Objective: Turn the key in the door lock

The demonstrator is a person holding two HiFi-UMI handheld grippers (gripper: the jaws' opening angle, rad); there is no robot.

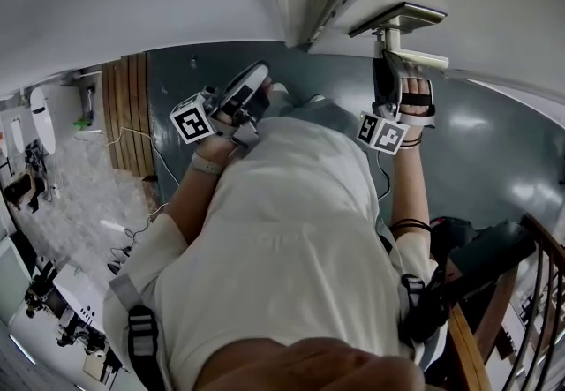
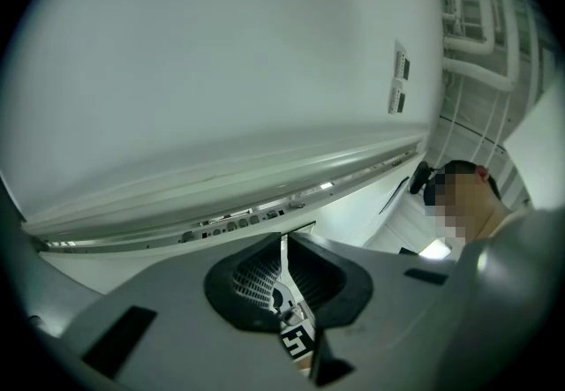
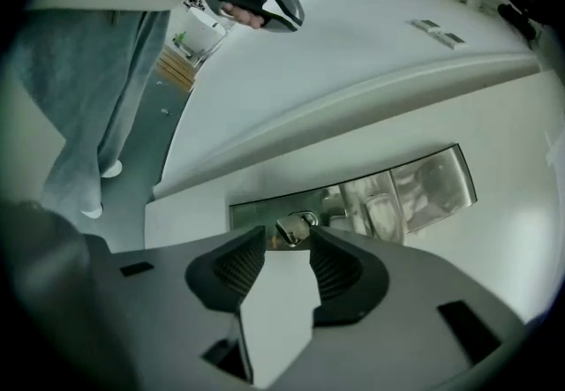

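The key (image 3: 296, 228) is seated in the lock plate (image 3: 415, 191) at mid-frame, between the tips of the right gripper (image 3: 287, 246), whose fingers are spread and not pressed on it. A grasp is judged pending: the fingers must be closed on the key head, then rotated. The left gripper (image 2: 283, 244) is empty, its fingers together.

**Clearance ahead of the right hand-held gripper (image 3: 287, 244)**
The gap between its parted jaws is free up to the key (image 3: 294, 227) just ahead. Lock plate (image 3: 415, 186) and door (image 3: 503, 239) block beyond, with the door handle (image 1: 415, 58) close by its tips. Room lies open to its left.
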